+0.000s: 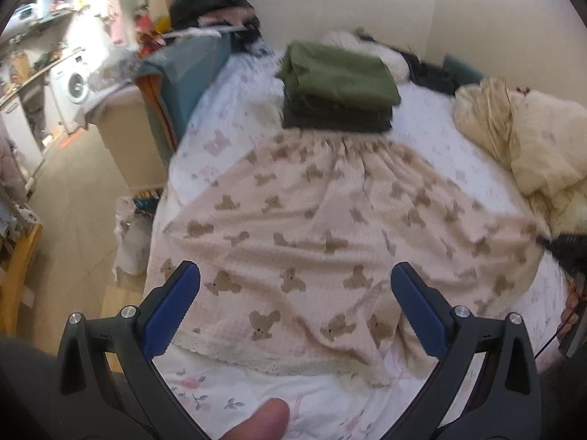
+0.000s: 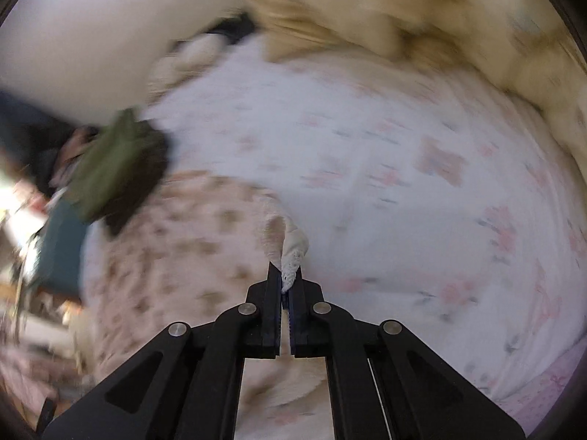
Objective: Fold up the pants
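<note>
Pale pink pants (image 1: 330, 227) with a brown bear print lie spread flat on the bed, lace hem toward me. My left gripper (image 1: 295, 282) hovers open over the near leg, its blue pads (image 1: 172, 304) wide apart with only cloth below them. In the right wrist view, my right gripper (image 2: 285, 275) is shut on the white lace hem (image 2: 293, 253) of the pants (image 2: 176, 242), lifting a small peak of cloth. That view is blurred by motion. The right gripper (image 1: 567, 253) also shows dark at the far right edge of the left wrist view.
A stack of folded garments, green (image 1: 337, 73) on top of dark grey, sits beyond the waistband. A cream duvet (image 1: 532, 146) is bunched at the right. The floral sheet (image 1: 256, 399) covers the bed, whose left edge drops to the floor. A teal box (image 1: 183, 73) stands at the far left.
</note>
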A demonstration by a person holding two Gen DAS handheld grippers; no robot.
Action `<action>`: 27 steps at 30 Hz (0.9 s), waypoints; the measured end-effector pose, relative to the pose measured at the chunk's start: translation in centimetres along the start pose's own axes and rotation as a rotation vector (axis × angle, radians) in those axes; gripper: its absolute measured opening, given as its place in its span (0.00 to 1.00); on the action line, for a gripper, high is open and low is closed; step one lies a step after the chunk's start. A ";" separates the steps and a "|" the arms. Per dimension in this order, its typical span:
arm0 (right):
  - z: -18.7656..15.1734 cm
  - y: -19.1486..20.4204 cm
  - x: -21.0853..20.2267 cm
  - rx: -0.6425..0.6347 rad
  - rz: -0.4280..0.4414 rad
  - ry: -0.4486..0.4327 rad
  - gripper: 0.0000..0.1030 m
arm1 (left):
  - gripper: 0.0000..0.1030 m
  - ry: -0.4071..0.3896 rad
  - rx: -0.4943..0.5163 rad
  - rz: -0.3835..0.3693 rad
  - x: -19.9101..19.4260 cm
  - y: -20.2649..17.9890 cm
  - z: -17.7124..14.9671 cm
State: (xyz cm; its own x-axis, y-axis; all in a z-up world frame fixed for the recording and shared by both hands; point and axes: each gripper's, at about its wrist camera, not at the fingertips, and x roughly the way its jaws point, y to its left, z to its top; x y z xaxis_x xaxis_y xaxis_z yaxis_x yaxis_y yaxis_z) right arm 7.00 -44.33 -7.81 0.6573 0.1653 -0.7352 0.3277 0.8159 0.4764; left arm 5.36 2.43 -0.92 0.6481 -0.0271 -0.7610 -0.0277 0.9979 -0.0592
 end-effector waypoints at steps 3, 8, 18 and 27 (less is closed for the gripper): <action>-1.3 4.2 -0.7 -0.128 0.169 0.013 0.02 | 0.99 0.059 -0.017 -0.015 1.1 0.5 1.2; -5.9 9.4 0.2 -0.294 0.323 0.171 0.02 | 0.99 0.147 -0.069 -0.121 3.6 -0.3 5.1; -11.2 5.9 6.5 -0.119 0.207 0.518 0.02 | 0.98 0.347 0.068 -0.194 17.2 -11.8 13.0; -12.8 4.0 9.9 -0.096 0.096 0.639 0.02 | 0.92 0.433 0.087 -0.145 27.9 -21.6 16.1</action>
State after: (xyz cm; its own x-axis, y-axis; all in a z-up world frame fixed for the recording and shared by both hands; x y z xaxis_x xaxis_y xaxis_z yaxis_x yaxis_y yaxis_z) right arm 6.13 -32.31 -19.37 0.1379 0.5123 -0.8477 0.2059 0.8223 0.5305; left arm 36.24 -18.91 -10.47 0.2626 -0.1700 -0.9498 0.1159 0.9828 -0.1439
